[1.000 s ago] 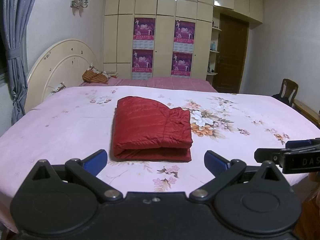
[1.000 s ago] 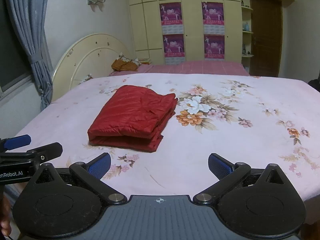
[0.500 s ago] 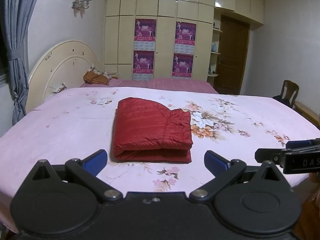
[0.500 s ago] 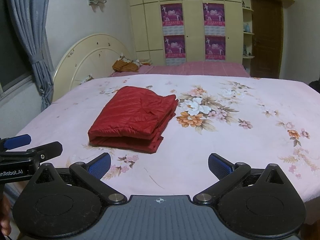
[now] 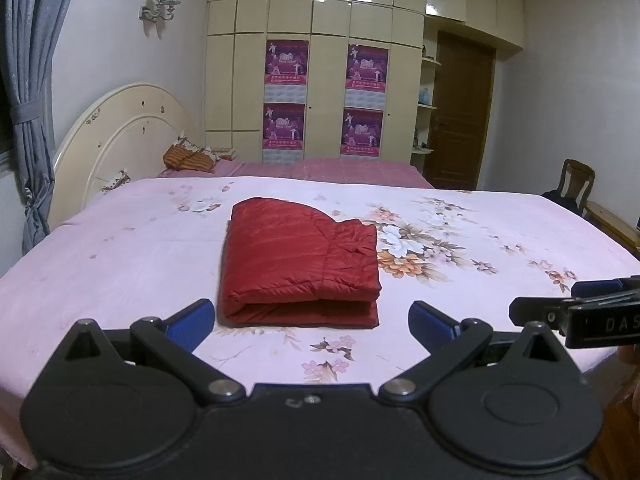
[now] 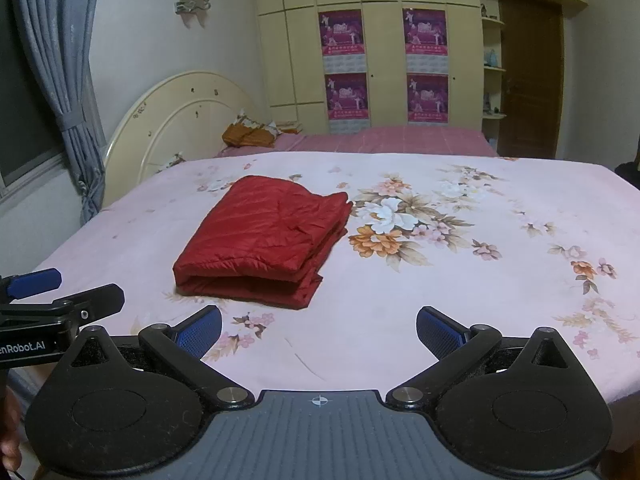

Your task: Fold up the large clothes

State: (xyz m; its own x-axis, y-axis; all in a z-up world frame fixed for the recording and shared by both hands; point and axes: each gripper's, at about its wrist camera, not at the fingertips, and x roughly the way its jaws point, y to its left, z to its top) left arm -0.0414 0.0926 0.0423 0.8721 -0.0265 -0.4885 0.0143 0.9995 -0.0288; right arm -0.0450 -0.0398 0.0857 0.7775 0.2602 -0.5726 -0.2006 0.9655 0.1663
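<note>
A red quilted jacket (image 5: pixel 300 260) lies folded into a flat rectangle on the pink floral bedsheet (image 5: pixel 120 256). In the right wrist view the same jacket (image 6: pixel 264 236) sits left of centre. My left gripper (image 5: pixel 310 322) hangs open above the bed's near edge, just short of the jacket's folded front, with nothing between its blue pads. My right gripper (image 6: pixel 318 330) is open too and empty, further right along the near edge. Each gripper shows in the other's view: the right one (image 5: pixel 580 312) at the far right, the left one (image 6: pixel 52 300) at the far left.
A cream headboard (image 5: pixel 120 140) and an orange pillow (image 5: pixel 188 158) are at the bed's left end. A wardrobe with purple posters (image 5: pixel 324 100) fills the back wall, a brown door (image 5: pixel 460 108) to its right. A wooden chair (image 5: pixel 576 180) stands at the right, grey curtains (image 5: pixel 28 80) at the left.
Both views have drifted slightly, as if the grippers drew back and rose a little from the bed. The jacket has not moved and both grippers stay open.
</note>
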